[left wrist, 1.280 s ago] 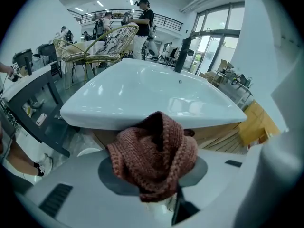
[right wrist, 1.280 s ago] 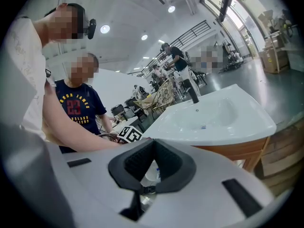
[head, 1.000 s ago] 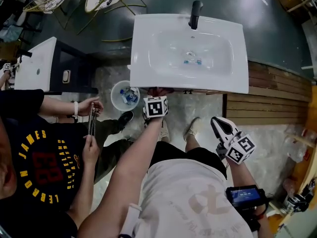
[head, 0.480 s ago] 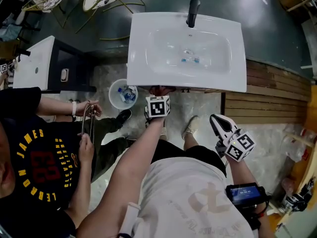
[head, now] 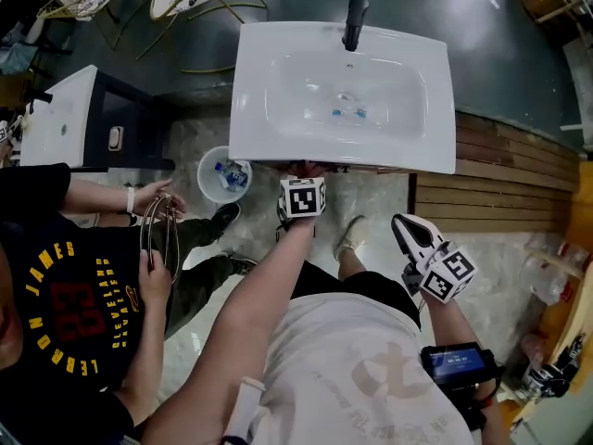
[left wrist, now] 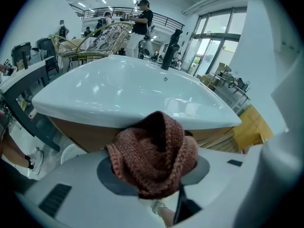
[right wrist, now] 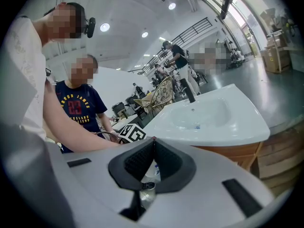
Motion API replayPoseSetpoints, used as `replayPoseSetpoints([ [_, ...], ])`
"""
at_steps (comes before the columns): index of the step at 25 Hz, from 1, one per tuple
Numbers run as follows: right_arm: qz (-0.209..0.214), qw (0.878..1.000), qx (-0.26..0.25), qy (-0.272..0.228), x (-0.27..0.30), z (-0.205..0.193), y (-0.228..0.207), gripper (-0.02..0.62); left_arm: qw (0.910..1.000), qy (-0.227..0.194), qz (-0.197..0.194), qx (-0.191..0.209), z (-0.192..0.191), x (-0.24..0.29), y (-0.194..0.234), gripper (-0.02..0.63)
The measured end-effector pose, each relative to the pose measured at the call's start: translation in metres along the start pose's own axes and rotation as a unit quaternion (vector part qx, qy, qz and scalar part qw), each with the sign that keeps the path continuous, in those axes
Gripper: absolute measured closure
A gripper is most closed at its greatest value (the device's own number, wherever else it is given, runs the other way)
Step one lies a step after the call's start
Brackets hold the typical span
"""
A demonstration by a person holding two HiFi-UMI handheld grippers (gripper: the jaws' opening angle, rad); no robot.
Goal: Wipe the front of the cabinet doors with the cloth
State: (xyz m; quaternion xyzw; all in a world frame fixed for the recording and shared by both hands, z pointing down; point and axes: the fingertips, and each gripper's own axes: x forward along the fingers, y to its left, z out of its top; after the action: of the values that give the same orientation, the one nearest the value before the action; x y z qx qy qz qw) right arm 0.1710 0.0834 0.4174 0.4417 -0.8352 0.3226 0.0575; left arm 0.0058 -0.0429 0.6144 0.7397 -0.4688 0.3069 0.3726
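- We see the left hand-held gripper (head: 302, 176) reached forward under the front rim of the white sink (head: 269, 133).
- Its jaws are clamped on a bunched brown knitted cloth (left wrist: 151, 158), which bulges up above the pads.
- The cloth sits right at the wooden cabinet front (left wrist: 90, 133), just below the sink rim; we can't tell if it touches.
- The right hand-held gripper (head: 410, 233) hangs back beside the person's leg, well apart from the cabinet, with its jaw tips together and nothing between them.
- A black faucet (head: 353, 21) stands at the sink's far edge.
- A white bucket (head: 208, 182) is on the floor, left of the cabinet.
- A second person at left holds a wire loop (head: 159, 235).
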Motion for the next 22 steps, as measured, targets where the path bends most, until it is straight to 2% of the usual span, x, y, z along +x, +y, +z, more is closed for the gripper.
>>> replayPoseSetpoints([
  [7, 0.003, 1.0, -0.005, 0.009, -0.008, 0.005, -0.016, 0.581, 0.9987, 0.02, -0.044, 0.012, -0.008, 0.026, -0.075, 0.413],
  [16, 0.012, 1.0, -0.006, 0.023, -0.023, 0.019, -0.06, 0.581, 0.9969, 0.037, -0.069, -0.01, -0.01, 0.059, -0.138, 0.413],
  [22, 0.012, 1.0, -0.014, 0.025, -0.034, 0.009, -0.071, 0.581, 0.9949, 0.036, -0.094, -0.009, -0.026, 0.073, -0.172, 0.413],
])
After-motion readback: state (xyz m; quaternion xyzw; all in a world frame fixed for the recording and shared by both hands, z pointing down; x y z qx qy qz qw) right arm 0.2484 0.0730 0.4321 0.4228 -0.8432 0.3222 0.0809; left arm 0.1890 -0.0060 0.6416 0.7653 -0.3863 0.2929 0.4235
